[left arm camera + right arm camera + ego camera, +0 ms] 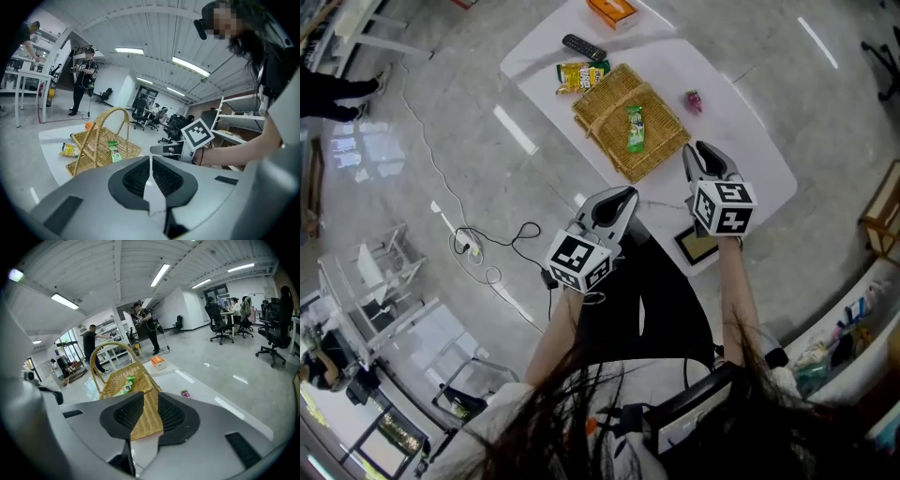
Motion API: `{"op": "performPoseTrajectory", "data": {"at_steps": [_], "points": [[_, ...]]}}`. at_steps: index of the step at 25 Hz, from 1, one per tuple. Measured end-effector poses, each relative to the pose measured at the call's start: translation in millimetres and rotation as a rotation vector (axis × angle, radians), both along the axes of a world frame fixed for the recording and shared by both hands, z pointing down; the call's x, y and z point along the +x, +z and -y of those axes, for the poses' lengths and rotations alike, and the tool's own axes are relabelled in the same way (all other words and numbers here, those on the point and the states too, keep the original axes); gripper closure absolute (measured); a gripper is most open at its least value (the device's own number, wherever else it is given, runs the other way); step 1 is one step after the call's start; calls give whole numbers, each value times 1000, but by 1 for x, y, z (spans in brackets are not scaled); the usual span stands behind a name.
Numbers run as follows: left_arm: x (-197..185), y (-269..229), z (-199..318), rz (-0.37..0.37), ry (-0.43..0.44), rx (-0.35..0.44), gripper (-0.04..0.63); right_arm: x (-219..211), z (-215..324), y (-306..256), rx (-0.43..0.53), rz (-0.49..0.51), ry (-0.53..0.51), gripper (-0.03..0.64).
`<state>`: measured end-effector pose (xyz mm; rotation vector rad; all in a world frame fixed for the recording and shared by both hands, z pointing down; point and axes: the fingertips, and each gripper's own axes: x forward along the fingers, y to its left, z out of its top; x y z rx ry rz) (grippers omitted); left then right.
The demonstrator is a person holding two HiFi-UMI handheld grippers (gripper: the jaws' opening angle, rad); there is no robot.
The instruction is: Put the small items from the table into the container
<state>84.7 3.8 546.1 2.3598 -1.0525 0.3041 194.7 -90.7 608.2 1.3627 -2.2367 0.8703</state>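
Clearly nothing is held at this moment: the left gripper (150,161) hangs short of the white table's (750,159) near edge with its pads pressed together on nothing, only a thin seam showing between them. Farthest left on the table lies a yellow snack packet (581,75), just beside the wicker basket (661,150) that serves as the container. It looks light, soft and crinkly, with a slick film that would slide under a flat pinch, so a grip on a crimped end seam seems the safest hold. Behind it lies a black remote (583,47), stiff and a little heavier, best taken across its narrow width near the middle. Farther back an orange box (611,9) looks like light, rigid card, to be squeezed gently across its shorter sides. Inside the basket a green packet (635,128) already lies flat, under the arched handle (112,109) that any drop has to clear. Right of the basket, apart from it, sits a small pink item (693,100), possibly a wrapped sweet; it is too small to tell, but surely light and easily nudged away. The right gripper (150,401) is over the table's near edge, its jaws released and standing apart, only the basket's weave seen through the gap.
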Motion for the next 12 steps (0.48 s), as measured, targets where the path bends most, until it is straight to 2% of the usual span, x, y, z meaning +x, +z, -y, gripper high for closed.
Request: {"op": "performPoseTrajectory", "data": {"at_steps": [6, 12], "points": [[30, 18, 12, -18, -4, 2, 584, 40, 54, 63, -36, -47, -28, 511], [54, 59, 17, -4, 44, -39, 584, 59, 96, 137, -132, -104, -51, 511]]}}
